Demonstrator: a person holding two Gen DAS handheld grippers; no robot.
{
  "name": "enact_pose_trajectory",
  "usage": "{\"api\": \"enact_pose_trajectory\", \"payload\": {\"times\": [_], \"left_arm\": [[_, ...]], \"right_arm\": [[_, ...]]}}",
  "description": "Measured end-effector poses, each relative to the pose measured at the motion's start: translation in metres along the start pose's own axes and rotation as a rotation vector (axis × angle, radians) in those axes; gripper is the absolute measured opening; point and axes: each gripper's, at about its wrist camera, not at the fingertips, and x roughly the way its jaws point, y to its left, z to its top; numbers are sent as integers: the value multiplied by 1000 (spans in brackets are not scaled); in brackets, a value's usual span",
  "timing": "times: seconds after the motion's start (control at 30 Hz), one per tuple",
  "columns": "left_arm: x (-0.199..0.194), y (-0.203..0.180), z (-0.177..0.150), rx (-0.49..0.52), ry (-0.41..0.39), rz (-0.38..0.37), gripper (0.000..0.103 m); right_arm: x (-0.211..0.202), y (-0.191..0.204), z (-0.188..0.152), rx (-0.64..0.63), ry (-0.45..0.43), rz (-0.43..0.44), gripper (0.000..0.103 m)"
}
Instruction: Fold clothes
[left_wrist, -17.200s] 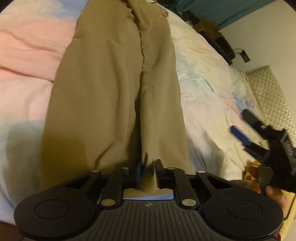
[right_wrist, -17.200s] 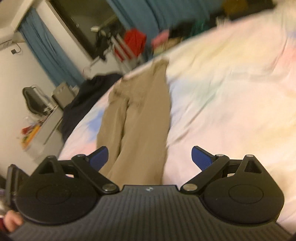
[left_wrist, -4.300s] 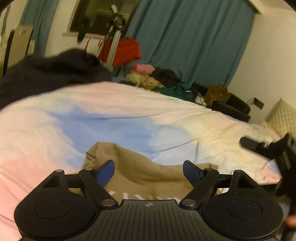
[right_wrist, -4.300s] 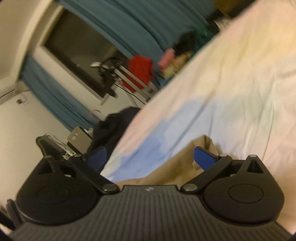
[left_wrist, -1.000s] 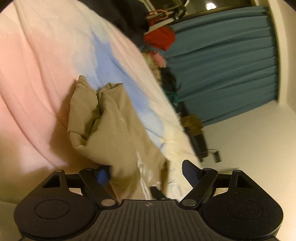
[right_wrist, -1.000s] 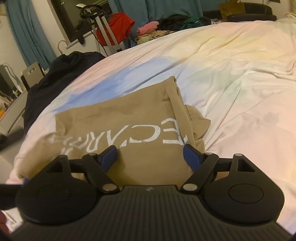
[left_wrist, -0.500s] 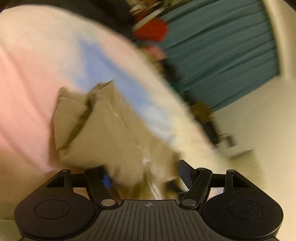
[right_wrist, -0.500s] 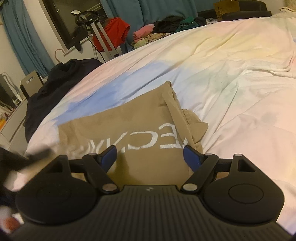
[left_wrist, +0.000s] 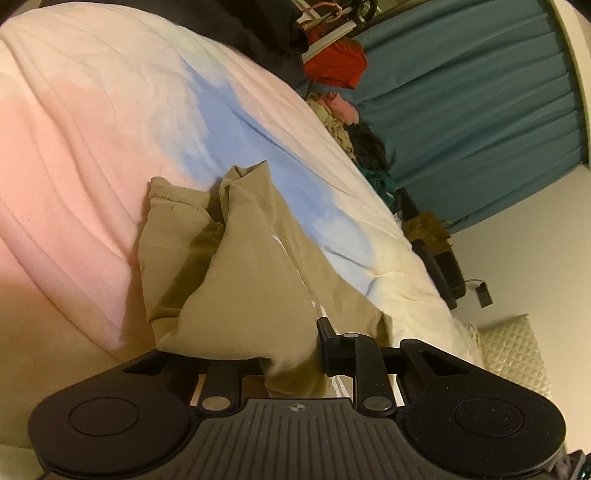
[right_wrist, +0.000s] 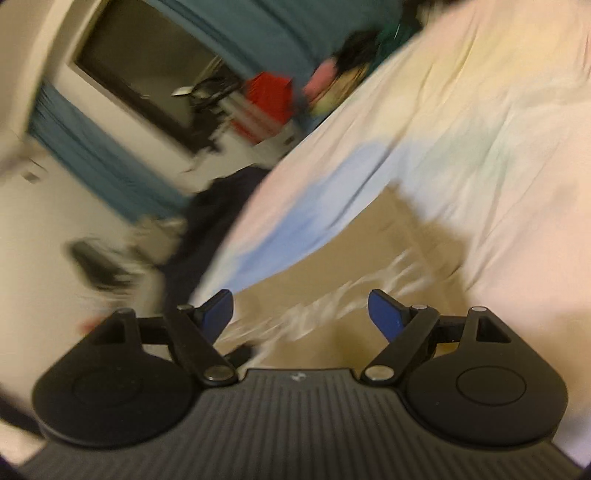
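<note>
Teal curtains hang behind the bed, whose sheet runs from pink through blue to pale yellow. Beyond its far edge I see a heap of dark clothes, something red on a rack, and a quilted cushion against the wall near the right edge of my left view.

On the sheet, close in front of both cameras, lie the tan trousers, folded down to a thick bundle with white lettering on the top layer. Their hemmed ends bunch loosely at the side away from my left tongs.

My left tongs are closing, and a wad of the tan cloth sits between the 2 fingers. The right-hand finger presses into the fabric; the other is hidden under the fold, so the cloth looks pinched at the near corner of the bundle.

My right tongs are spread wide and opening slightly, blue pads well apart, with nothing gripped. They hover just above the near edge of the trousers, and the lettering shows in the gap. That view is badly blurred and tilted, so I cannot read the letters.
</note>
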Motion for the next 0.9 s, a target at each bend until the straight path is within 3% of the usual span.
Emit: {"api": "enact_pose_trajectory", "payload": {"times": [0.13,0.2,0.4,0.57,0.73,0.9], "left_arm": [[-11,-1,-4,-21,-16,-39,22],[-13,0,-4,-30,-22,-55,21],[-15,3,-5,-64,-27,-89,20],[-14,7,-1,-102,-34,-137,19],[-19,4,-3,-100,-38,-172,19],[-24,5,-4,-113,-44,-189,19]], "right_arm": [[19,-14,-11,177,159,192,83],[35,-20,-17,233,248,239,83],[84,-42,-38,401,399,326,83],[94,-42,-42,450,410,360,83],[99,-36,-55,447,430,333,83],[89,-57,-47,522,203,254,82]]}}
